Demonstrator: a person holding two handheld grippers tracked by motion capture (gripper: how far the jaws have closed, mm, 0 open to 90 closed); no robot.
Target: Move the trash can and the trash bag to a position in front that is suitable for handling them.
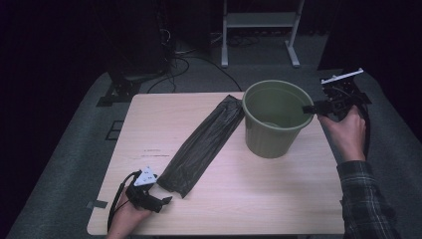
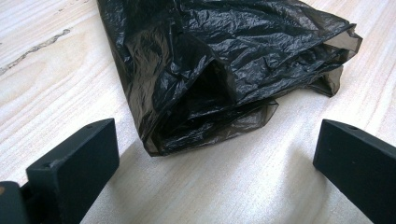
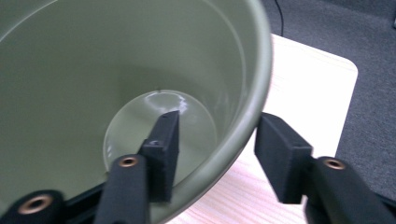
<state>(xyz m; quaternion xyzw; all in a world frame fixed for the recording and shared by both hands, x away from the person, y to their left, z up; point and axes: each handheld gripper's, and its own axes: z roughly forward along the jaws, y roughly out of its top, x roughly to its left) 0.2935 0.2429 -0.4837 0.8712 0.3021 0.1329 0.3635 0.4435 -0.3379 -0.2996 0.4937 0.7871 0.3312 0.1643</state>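
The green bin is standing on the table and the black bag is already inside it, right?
Not quite. The bin does stand on the table, but the bag lies flat on the table beside it, not inside. The high view shows it; the right gripper view shows the bin empty.

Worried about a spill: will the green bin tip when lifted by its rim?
Probably tilts: the right gripper straddles only one side of the green bin rim. It looks empty and thin-walled, so likely light, though smooth plastic may slip.

- A lab or recording room, dimly lit.
- Grey carpet floor (image 1: 74, 149) around a lone wooden desk (image 1: 259, 199).
- Loose cables (image 1: 174, 64) and a white equipment stand (image 1: 259, 30) at the frame's top.
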